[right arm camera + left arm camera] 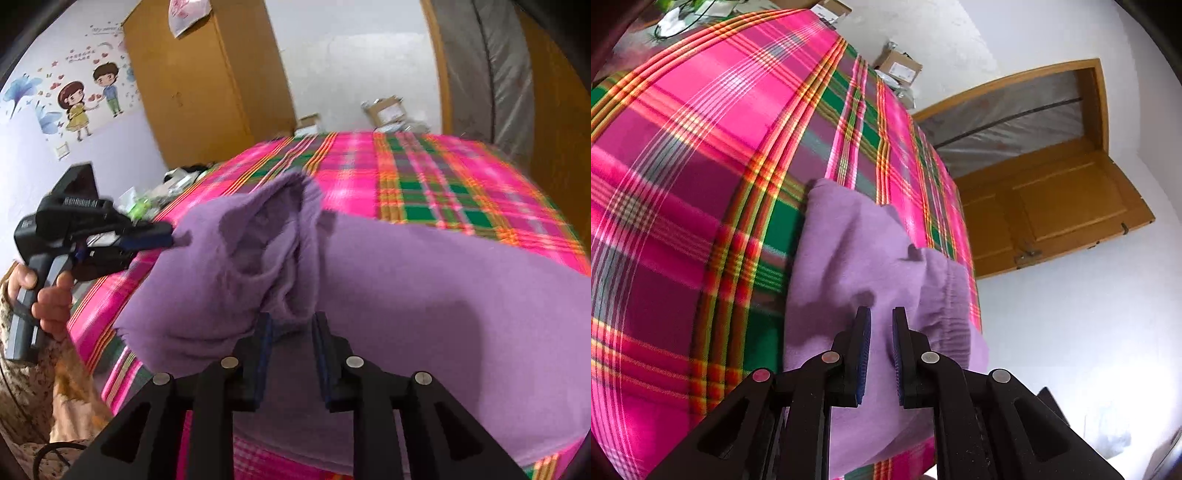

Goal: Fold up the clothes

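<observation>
The left hand-held gripper (168,236), seen at left in the right wrist view, pinches the raised edge of the purple garment (406,280), lifting that end off the plaid blanket (461,184) so a fold can be carried over; in its own view fleece (849,240) fills the narrow gap between its jaws. The right hand-held gripper (291,328) meets the bunched edge with jaws parted; whether it grips cannot be told. The remaining cloth lies flat, anchoring the fold.
</observation>
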Demonstrator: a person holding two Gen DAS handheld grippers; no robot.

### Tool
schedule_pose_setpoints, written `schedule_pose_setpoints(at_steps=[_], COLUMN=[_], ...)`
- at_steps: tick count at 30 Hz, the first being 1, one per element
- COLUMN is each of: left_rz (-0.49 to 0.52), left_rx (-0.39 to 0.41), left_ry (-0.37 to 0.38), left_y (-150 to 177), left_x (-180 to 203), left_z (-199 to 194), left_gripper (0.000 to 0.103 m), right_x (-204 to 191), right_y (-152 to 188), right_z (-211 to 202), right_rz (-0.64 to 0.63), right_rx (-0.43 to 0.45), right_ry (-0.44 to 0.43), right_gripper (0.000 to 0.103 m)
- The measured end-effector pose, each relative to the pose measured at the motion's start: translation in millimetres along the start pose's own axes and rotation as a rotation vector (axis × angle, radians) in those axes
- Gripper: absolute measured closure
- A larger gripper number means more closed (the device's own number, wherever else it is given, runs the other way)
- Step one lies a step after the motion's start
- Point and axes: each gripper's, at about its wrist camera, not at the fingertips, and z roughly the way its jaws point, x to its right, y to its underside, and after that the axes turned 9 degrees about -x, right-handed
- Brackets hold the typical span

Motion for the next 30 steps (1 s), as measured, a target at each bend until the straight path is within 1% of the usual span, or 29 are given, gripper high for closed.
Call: schedule_pose_setpoints(at_steps=[2,4,6,7,8,9,11,12,13,14,17,21,22,27,29,30], left_rz=[-0.001,0.000,0.002,0.004,0.005,0.006,0.009,0.010,0.011,0.015,0.014,0.016,0.018,0.010,0.003,0.001], left_rx=[-0.006,-0.011,-0.014,-0.016,-0.017,-0.019,-0.022,-0.024,-0.026,-0.026,-0.024,-0.022,-0.022,-0.026,-0.026,-0.027], left_ry=[-0.003,-0.009,-0.019,-0.024,-0.029,-0.035,-0.045,-0.050,-0.055,-0.059,-0.065,-0.073,-0.074,-0.078,-0.080,-0.080], left_y=[2.0,3.3,3.8,4.0,4.3,4.5,5.0,5.2,5.5,5.5,5.9,6.1,6.8,8.4,9.6,10.0], left_x=[-1.0,-1.3,-0.7,-0.4,-0.1,0.2,0.8,1.1,1.3,1.8,1.2,0.7,0.7,-4.1,-7.6,-9.1], left_z=[1.0,2.1,3.3,3.9,4.5,5.1,6.3,6.9,7.5,7.7,7.0,5.9,6.2,8.6,8.4,8.1], left_gripper=[0.093,0.093,0.093,0.093,0.093,0.093,0.093,0.093,0.093,0.093,0.093,0.093,0.093,0.093,0.093,0.093], right_x=[1.4,-1.6,-8.3,-11.8,-15.2,-19.3,-28.0,-31.7,-34.5,-34.5,-26.8,-4.7,0.5,20.4,28.5,31.9], right_y=[-3.3,-8.6,-14.4,-17.0,-20.0,-22.8,-23.9,-23.7,-23.2,-22.4,-21.7,-22.0,-21.9,-22.2,-23.7,-26.3], right_z=[-7.2,-11.6,-8.9,-6.8,-3.6,-0.5,5.9,9.2,11.8,12.7,10.9,-8.4,-10.8,18.6,20.0,18.5], right_rz=[0.007,-0.007,-0.040,-0.058,-0.079,-0.104,-0.170,-0.202,-0.227,-0.232,-0.198,-0.088,-0.061,0.047,0.078,0.082], right_rx=[0.039,0.072,0.076,0.076,0.072,0.070,0.062,0.054,0.047,0.041,0.030,0.056,0.050,-0.083,-0.092,-0.093], right_ry=[-0.030,-0.101,-0.146,-0.154,-0.142,-0.123,-0.061,-0.032,-0.009,-0.006,-0.029,-0.096,-0.115,-0.129,-0.164,-0.171], right_gripper=[0.081,0.079,0.077,0.074,0.072,0.072,0.072,0.074,0.085,0.096,0.097,0.097,0.097,0.095,0.094,0.090])
